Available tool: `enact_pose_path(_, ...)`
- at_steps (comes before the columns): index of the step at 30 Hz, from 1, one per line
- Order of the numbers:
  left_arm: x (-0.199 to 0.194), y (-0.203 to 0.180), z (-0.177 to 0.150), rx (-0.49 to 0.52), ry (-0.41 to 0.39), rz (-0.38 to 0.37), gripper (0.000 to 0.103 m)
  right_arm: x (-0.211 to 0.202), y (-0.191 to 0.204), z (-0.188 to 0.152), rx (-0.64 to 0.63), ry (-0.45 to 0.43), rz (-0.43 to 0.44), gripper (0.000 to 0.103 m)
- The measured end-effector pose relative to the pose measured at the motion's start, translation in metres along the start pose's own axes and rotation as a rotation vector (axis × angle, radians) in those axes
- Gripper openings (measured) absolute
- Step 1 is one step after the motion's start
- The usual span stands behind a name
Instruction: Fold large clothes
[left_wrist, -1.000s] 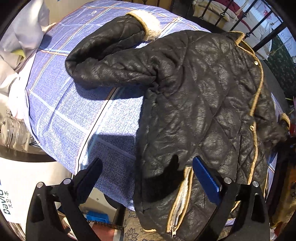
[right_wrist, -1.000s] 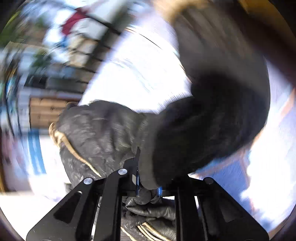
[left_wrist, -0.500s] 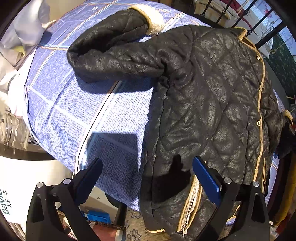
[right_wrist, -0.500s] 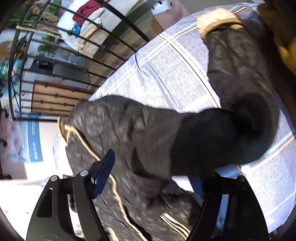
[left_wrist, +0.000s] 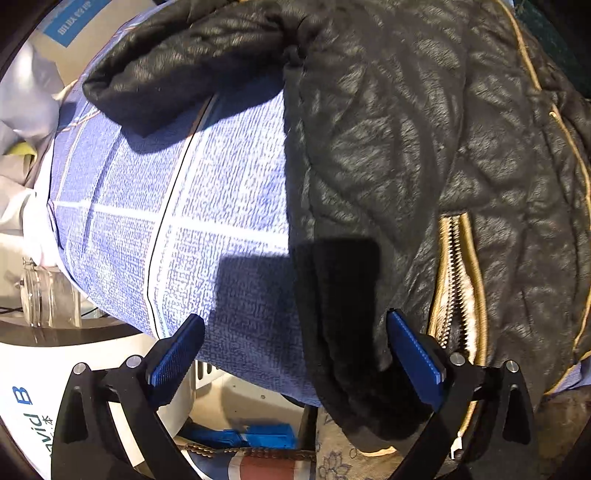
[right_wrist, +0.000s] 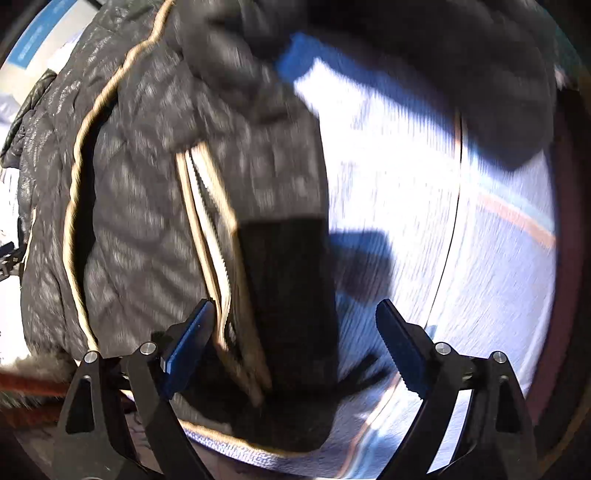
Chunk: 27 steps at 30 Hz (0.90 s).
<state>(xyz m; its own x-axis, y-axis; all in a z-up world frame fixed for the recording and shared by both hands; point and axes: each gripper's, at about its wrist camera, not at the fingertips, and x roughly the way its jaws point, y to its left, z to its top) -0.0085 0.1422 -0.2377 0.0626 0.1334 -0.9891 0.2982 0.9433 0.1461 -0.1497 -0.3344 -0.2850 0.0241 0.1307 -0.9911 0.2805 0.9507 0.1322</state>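
Note:
A black quilted jacket (left_wrist: 406, 147) with tan piping and a pocket zipper (left_wrist: 456, 280) lies spread on a blue checked bedspread (left_wrist: 184, 206). One sleeve (left_wrist: 184, 59) stretches to the upper left. My left gripper (left_wrist: 295, 354) is open, its jaws straddling the jacket's bottom hem corner at the bed edge, holding nothing. In the blurred right wrist view the jacket (right_wrist: 147, 184) fills the left side. My right gripper (right_wrist: 295, 343) is open over the other hem corner, next to a zipper (right_wrist: 207, 240).
The bedspread (right_wrist: 443, 221) hangs over the bed's near edge. Below the left gripper are a white box with blue letters (left_wrist: 26, 406), a glass jar (left_wrist: 48, 295) and a blue object on a patterned floor (left_wrist: 266, 439). Pale cloth (left_wrist: 22, 110) lies at far left.
Both grippers moved down and closer to the jacket's bottom hem. The right gripper, shut on the jacket a second ago, let go and now stands open over the hem.

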Motion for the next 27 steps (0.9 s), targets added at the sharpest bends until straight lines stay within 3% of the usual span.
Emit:
enact_pose_path(3,0.002,0.005,0.002,-0.009,0.013,0.006,0.098,0.006,0.001,-0.016,-0.026,0.025,-0.021,0.088)
enact_pose_path(6,-0.017,-0.003,0.009,0.048,-0.025,0.056,0.096,-0.010,-0.002,-0.007,0.025,0.039,-0.034,0.088)
enact_pose_path(8,-0.047,-0.008,0.019,0.045,-0.112,0.043,0.094,-0.039,0.003,0.004,0.012,-0.049,-0.012,0.088)
enact_pose_path(10,-0.077,-0.009,0.030,0.027,-0.206,-0.018,0.096,-0.071,0.012,0.016,-0.026,-0.156,0.000,0.088)
enact_pose_path(13,-0.092,-0.019,0.049,0.032,-0.252,-0.073,0.097,-0.089,0.029,0.036,-0.073,-0.212,0.024,0.088)
enact_pose_path(16,-0.084,-0.045,0.061,0.099,-0.230,-0.082,0.097,-0.081,0.060,0.064,-0.120,-0.170,0.070,0.088)
enact_pose_path(19,-0.059,-0.066,0.063,0.186,-0.166,-0.057,0.097,-0.057,0.091,0.067,-0.197,-0.101,0.108,0.088)
enact_pose_path(23,0.000,-0.083,0.054,0.238,0.001,0.012,0.098,-0.014,0.113,0.053,-0.281,0.001,0.039,0.088)
enact_pose_path(27,0.005,-0.084,0.058,0.209,0.015,0.006,0.098,0.021,0.110,0.037,-0.281,0.113,-0.025,0.093)
